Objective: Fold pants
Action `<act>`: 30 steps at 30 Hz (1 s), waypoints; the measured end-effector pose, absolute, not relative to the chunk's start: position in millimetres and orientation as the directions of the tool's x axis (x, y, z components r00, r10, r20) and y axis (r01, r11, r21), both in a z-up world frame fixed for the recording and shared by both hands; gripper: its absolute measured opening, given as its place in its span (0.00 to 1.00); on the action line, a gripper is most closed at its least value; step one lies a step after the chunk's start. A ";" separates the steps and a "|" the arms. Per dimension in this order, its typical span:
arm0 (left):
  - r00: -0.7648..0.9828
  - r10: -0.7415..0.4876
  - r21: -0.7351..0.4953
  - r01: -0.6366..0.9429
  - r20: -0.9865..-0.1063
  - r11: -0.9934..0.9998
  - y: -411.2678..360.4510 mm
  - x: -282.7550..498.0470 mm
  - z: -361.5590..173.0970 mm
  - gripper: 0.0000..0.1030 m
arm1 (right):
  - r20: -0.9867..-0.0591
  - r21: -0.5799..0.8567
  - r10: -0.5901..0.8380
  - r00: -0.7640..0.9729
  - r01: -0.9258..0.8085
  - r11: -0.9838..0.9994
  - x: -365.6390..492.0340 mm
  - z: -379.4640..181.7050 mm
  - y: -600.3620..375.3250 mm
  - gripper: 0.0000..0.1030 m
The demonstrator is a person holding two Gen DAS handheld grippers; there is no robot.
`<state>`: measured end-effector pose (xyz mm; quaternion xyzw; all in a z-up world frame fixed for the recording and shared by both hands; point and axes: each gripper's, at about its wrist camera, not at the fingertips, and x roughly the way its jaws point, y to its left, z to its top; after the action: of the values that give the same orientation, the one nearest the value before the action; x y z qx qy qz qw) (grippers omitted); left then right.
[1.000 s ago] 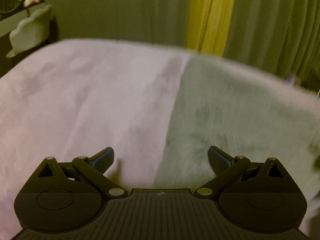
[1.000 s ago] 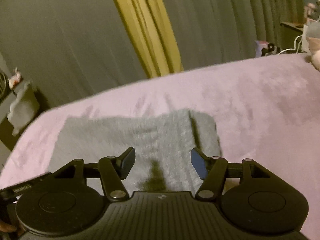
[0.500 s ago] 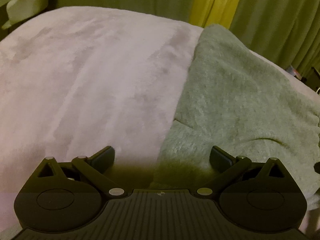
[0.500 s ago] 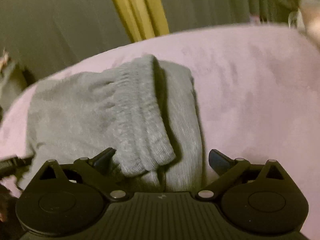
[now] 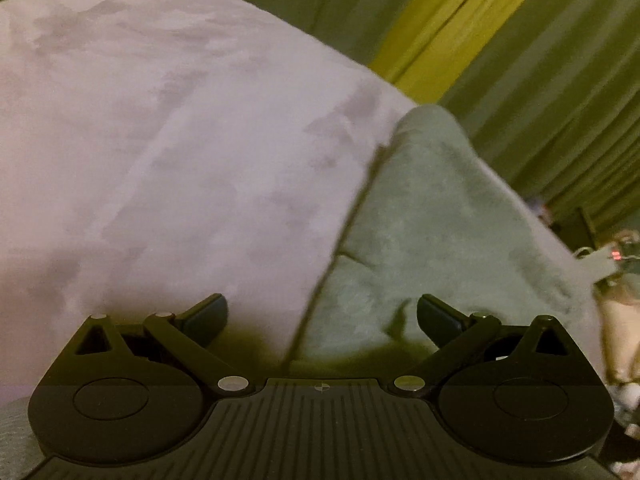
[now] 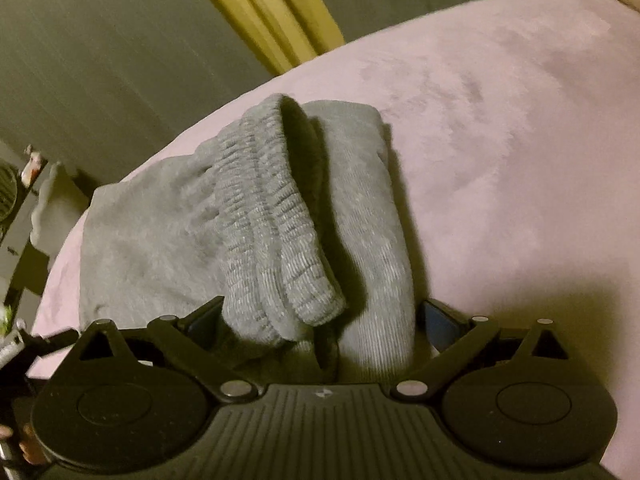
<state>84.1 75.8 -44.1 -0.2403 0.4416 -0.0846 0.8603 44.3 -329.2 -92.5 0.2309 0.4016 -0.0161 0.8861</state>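
Observation:
Grey knit pants (image 6: 160,232) lie folded on a lilac blanket (image 6: 500,140). Their ribbed elastic band (image 6: 272,220) is doubled over on top and runs toward me. My right gripper (image 6: 322,318) is open wide, low over the near end. The band and the folded layer beside it lie between its fingers, which do not pinch them. In the left wrist view the pants (image 5: 440,220) fill the right side. My left gripper (image 5: 322,314) is open and straddles their left edge, one finger over the blanket (image 5: 180,140) and one over the cloth.
Green curtains with a yellow strip (image 6: 260,12) hang behind the bed. A shelf with a pale object (image 6: 48,204) stands at the left. Small cluttered items (image 5: 616,264) sit past the bed's right side. Bare blanket stretches on either side of the pants.
My right gripper opened wider and sank onto the pants' ribbed end, which now lies between its fingers. The left gripper rolled and shifted along the pants' left edge.

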 end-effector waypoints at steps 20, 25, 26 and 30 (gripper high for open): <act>0.420 -0.616 -0.564 0.258 -0.666 0.785 27.9 174.9 -57.2 1.00 | -0.585 0.619 0.398 0.706 0.072 0.782 85.4 -110.9 -374.9 0.96; 0.382 -0.617 -0.533 0.310 -0.689 0.787 11.2 187.5 -55.5 1.00 | -0.518 0.697 0.454 0.725 0.050 0.715 102.8 -120.9 -383.1 0.96; 0.374 -0.613 -0.519 0.327 -0.696 0.790 7.8 188.3 -55.7 1.00 | -0.510 0.699 0.467 0.723 0.032 0.714 105.1 -121.9 -383.1 0.96; 0.329 -0.634 -0.529 0.357 -0.700 0.770 3.7 199.3 -61.1 1.00 | -0.512 0.683 0.497 0.700 -0.018 0.730 121.9 -122.6 -373.7 0.96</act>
<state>199.3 3.7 -61.1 -0.1411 0.4903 -0.3086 0.8028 121.9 -373.7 -122.6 0.3352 0.3568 0.1499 0.8590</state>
